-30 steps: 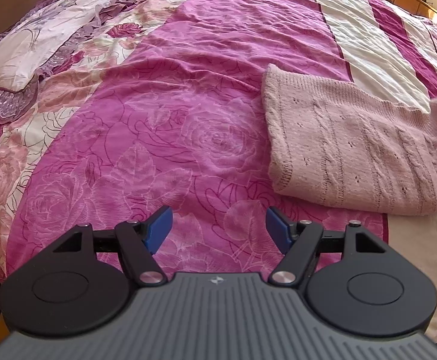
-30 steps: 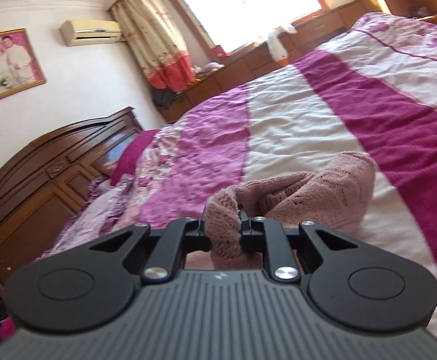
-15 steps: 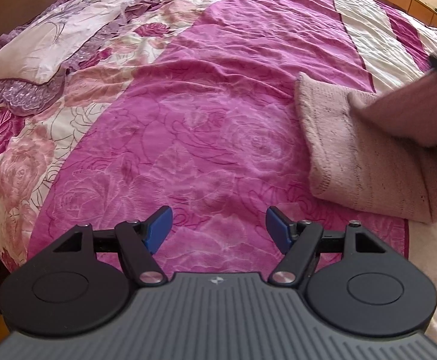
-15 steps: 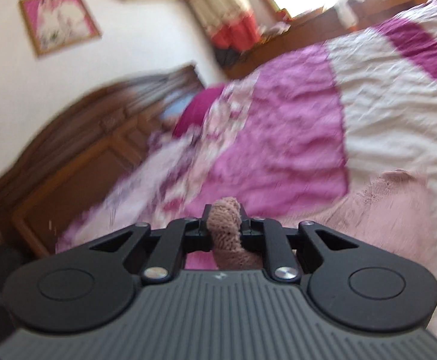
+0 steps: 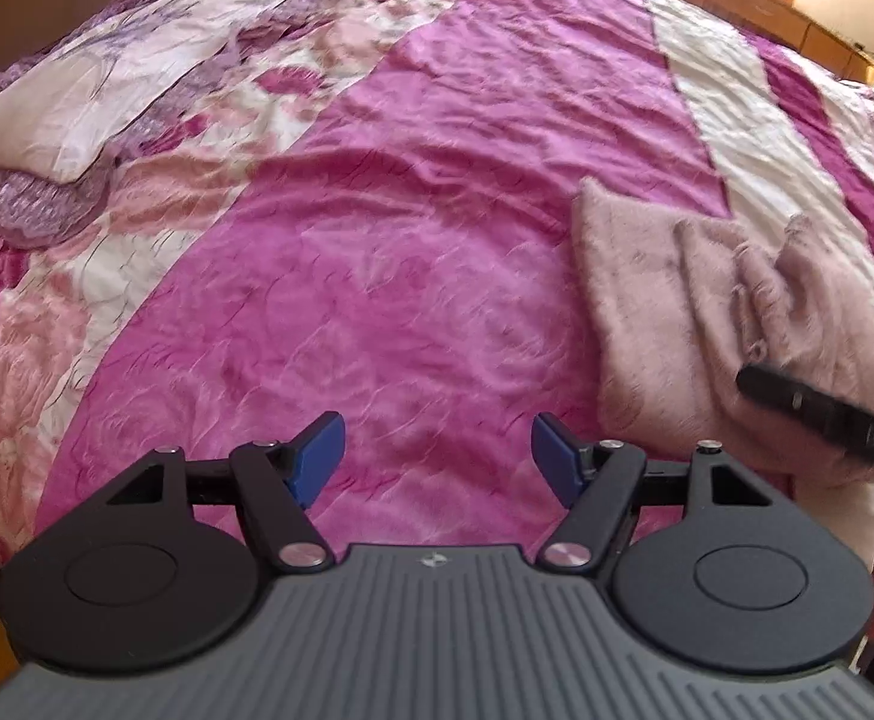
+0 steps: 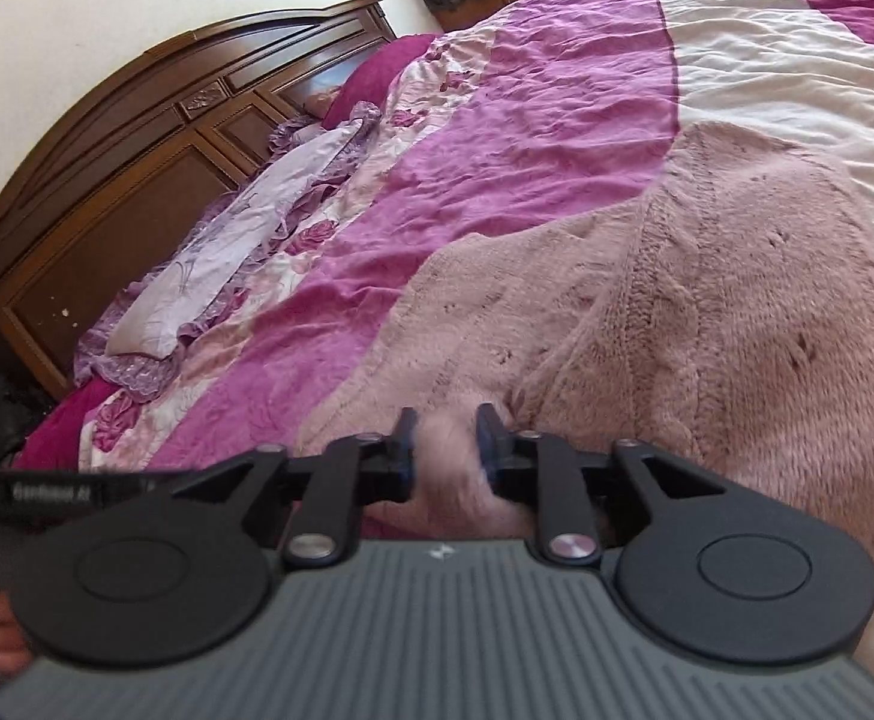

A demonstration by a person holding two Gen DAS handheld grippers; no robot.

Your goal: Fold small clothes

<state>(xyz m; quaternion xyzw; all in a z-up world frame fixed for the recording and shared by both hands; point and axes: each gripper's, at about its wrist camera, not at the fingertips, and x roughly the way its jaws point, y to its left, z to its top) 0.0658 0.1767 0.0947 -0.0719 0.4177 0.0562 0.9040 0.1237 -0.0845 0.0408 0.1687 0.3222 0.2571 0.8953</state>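
Pink cable-knit sweater (image 6: 706, 300), half-folded on the bed: right tongs (image 6: 445, 441) pinch its edge to lay it; left tongs (image 5: 434, 456) released, idle beside it.

The left claw (image 5: 434, 459), its blue-padded jaws spread wide and empty, hovered over the magenta rose-patterned bedspread (image 5: 377, 252). To its right the folded pale pink cable-knit sweater (image 5: 706, 312) lay on the bed, with the black right claw (image 5: 826, 414) blurred over its near edge.
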